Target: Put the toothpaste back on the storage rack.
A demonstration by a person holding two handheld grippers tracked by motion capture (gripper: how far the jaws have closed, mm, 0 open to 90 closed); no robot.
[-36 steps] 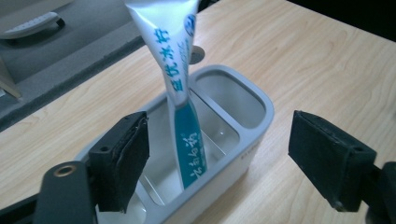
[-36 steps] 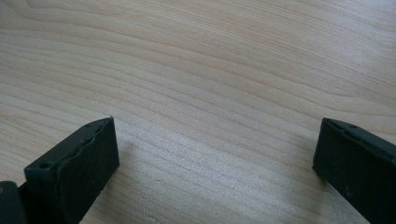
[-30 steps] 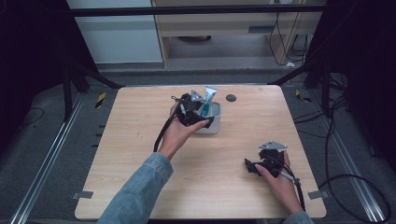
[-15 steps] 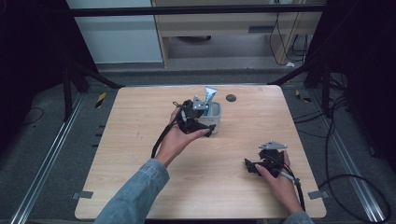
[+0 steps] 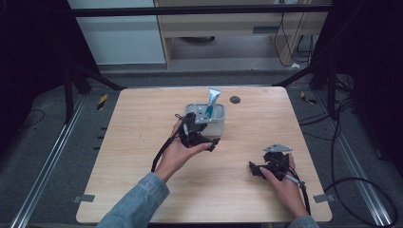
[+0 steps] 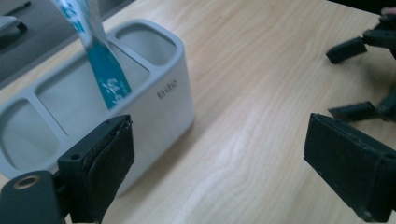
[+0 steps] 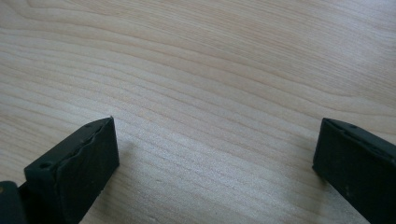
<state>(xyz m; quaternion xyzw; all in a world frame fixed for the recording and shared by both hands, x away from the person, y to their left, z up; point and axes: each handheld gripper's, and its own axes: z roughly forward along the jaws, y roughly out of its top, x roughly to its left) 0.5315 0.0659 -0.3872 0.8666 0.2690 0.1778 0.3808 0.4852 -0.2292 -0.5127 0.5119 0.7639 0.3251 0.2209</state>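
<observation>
1 grey holder [image 5: 211, 118] with 3 compartments is sitting on the table [image 5: 142, 123] a little toward 12 o'clock of its centre, and 1 blue-and-white tube [image 5: 212, 102] is leaning in the middle compartment. The tube's top is being cut off in the left gripper view. The left gripper [image 5: 202, 137], jaws wide apart and gripping nothing, is hovering just at 7 o'clock of the holder. The right gripper [image 5: 259, 169], jaws also spread over bare wood, is lying well apart toward 4 o'clock. 1 dark disc [image 5: 235, 99] is sitting at 1 o'clock, too small to identify.
</observation>
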